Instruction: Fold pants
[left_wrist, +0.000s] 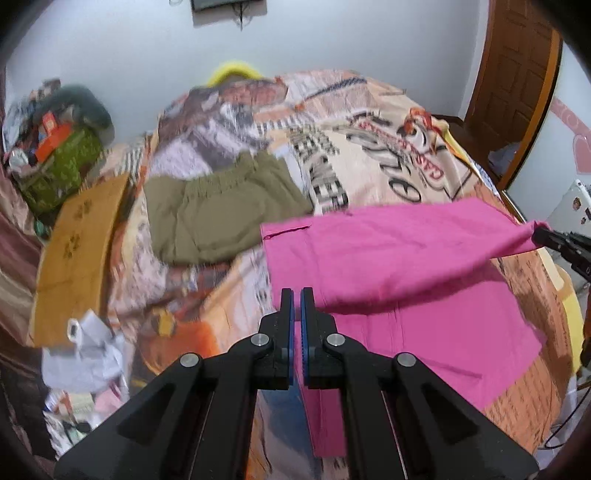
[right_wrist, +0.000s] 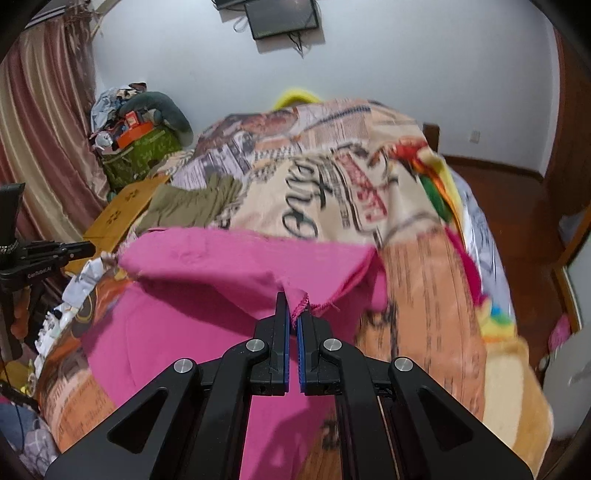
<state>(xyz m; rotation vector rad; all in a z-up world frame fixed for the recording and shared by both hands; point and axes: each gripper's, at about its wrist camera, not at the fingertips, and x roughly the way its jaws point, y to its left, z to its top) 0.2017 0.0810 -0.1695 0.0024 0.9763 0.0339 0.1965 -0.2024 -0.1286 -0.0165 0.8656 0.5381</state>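
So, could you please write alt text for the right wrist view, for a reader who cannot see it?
The right gripper, shut, pinches a stitched edge of the pink pants and holds it lifted above a bed with a patterned blanket. Olive shorts lie farther back; the left gripper enters from the left edge.

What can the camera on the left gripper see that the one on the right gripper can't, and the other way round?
Only the left view shows the wooden door and the right gripper pinching a lifted corner of the pink pants. Only the right view shows the curtain, the wooden floor and the whole wall screen. Both show the pink pants, the olive shorts, the printed blanket and the cardboard box.
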